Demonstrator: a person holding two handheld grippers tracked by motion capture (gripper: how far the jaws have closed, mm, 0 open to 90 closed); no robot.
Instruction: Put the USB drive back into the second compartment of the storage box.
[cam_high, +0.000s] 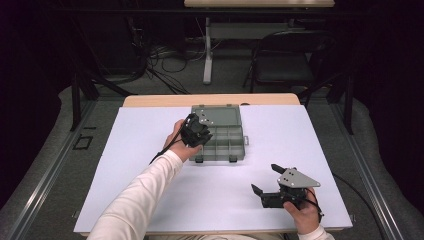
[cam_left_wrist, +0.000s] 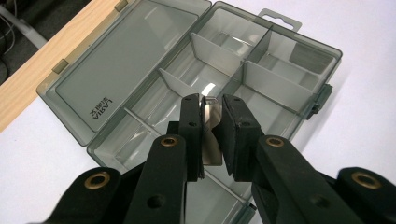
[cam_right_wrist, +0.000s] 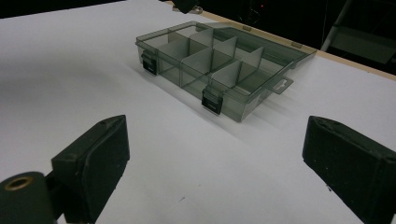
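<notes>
Jaws of the left gripper (cam_left_wrist: 212, 135) are clenched on a small shiny metal piece (cam_left_wrist: 211, 122), which stands upright between the pads and hangs over the open organiser box (cam_left_wrist: 299, 70). That box is a smoky translucent case with partitioned compartments, its lid (cam_left_wrist: 121, 60) folded flat toward the wooden far edge of the worktop (cam_high: 150, 200). From the high view the left gripper (cam_high: 196, 134) sits over the box's left side, the hand (cam_high: 181, 140) behind it in a pale sleeve. Well apart, near the front right of the white worktop, the right gripper (cam_high: 267, 185) rests with its jaws spread wide and nothing between them, pointing toward the box's two dark latches (cam_right_wrist: 211, 101).
</notes>
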